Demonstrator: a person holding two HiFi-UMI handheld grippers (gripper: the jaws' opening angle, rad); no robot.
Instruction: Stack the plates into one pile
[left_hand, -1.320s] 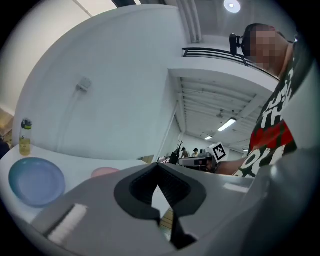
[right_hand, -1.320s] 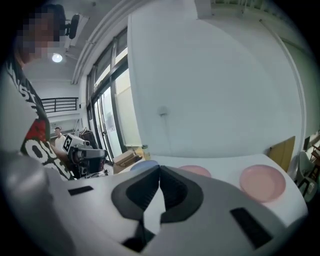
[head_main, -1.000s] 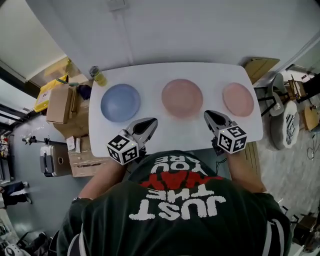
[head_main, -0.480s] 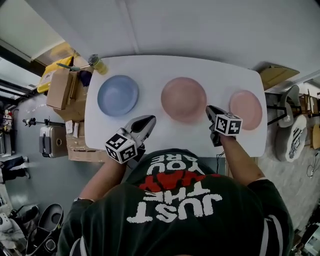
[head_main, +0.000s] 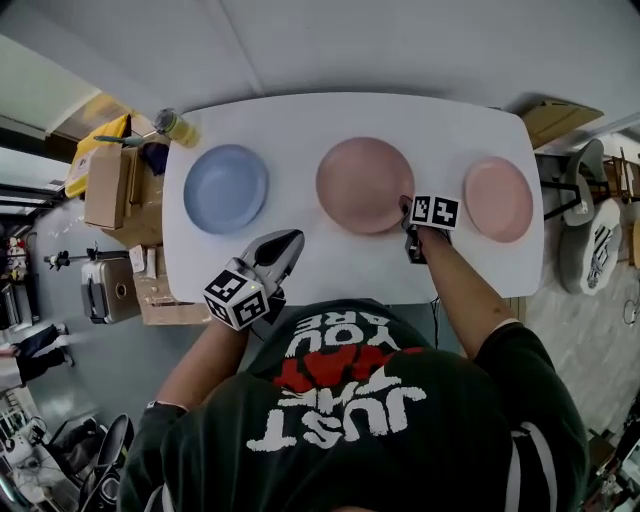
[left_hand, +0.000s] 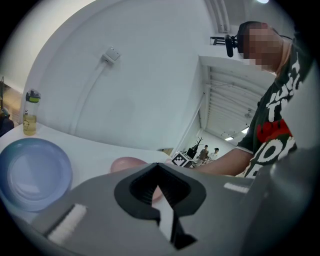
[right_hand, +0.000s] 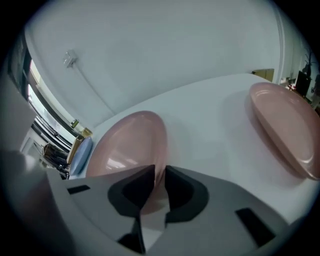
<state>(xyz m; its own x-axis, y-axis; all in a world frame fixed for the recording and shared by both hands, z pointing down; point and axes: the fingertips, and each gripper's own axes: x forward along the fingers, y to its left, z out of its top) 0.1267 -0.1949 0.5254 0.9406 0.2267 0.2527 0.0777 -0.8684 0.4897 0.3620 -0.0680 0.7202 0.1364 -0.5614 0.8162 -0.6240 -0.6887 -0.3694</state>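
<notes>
Three plates lie in a row on the white table (head_main: 300, 120): a blue plate (head_main: 226, 188) on the left, a large pink plate (head_main: 365, 185) in the middle, a small pink plate (head_main: 498, 198) on the right. My right gripper (head_main: 407, 212) points down at the large pink plate's near right rim. Its jaws have just been opening, and in the right gripper view (right_hand: 159, 172) the rim of that plate (right_hand: 127, 147) sits in the narrow gap between them. My left gripper (head_main: 287, 243) hovers near the table's front edge, shut and empty (left_hand: 159, 167), short of the blue plate (left_hand: 32, 172).
A small bottle with yellow liquid (head_main: 178, 125) stands at the table's far left corner. Cardboard boxes (head_main: 108, 190) sit on the floor to the left. A white wall runs behind the table. My own torso is close against the front edge.
My right gripper has come down and in from the front edge to the large pink plate's near right rim, and its jaws have parted. The left gripper has sunk a little.
</notes>
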